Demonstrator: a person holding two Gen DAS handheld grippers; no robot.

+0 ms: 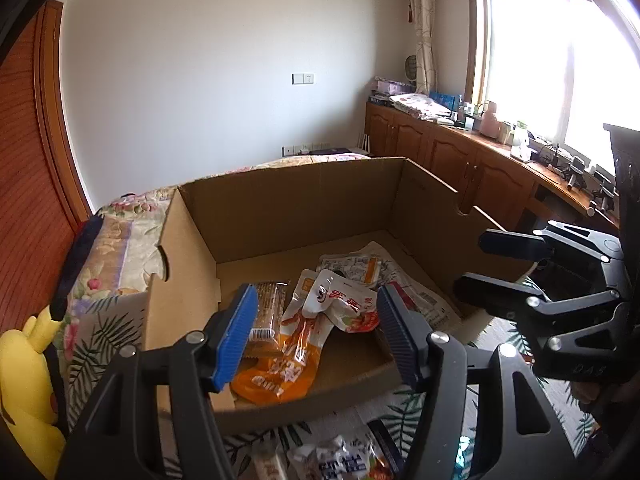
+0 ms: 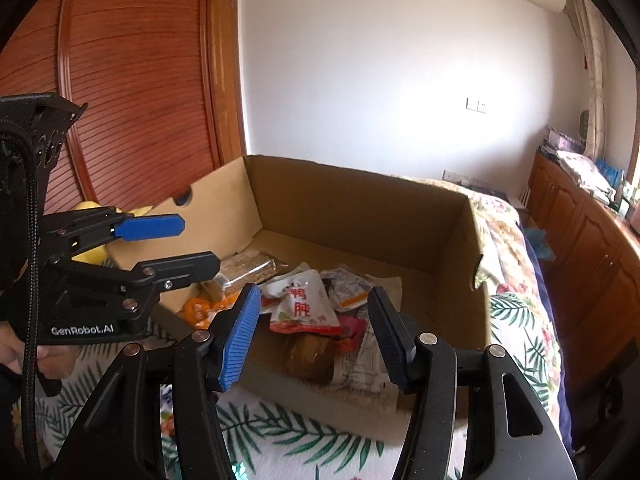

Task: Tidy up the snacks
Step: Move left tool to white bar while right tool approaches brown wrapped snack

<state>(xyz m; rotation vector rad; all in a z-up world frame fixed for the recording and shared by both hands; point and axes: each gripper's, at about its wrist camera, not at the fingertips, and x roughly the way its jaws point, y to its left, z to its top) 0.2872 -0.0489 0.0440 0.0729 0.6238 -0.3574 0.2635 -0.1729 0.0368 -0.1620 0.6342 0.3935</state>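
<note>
An open cardboard box [image 1: 288, 204] [image 2: 360, 208] stands on the bed and holds several snack packets: an orange packet [image 1: 280, 372], a white and red pouch [image 1: 344, 300] [image 2: 304, 304], a brown bar [image 1: 268, 308] [image 2: 244, 268] and flat white packets [image 1: 400, 276]. My left gripper [image 1: 316, 336] hovers open and empty over the box's near edge; it shows at the left of the right wrist view [image 2: 196, 244]. My right gripper [image 2: 312, 340] is open and empty above the box's near side; it shows at the right of the left wrist view [image 1: 472, 264].
More snack packets [image 1: 340, 460] lie on the leaf-print cover [image 2: 300, 436] in front of the box. A yellow plush toy [image 1: 24, 384] sits at the left. A wooden cabinet [image 1: 460, 160] runs under the window on the right, a wooden wardrobe [image 2: 140, 100] on the left.
</note>
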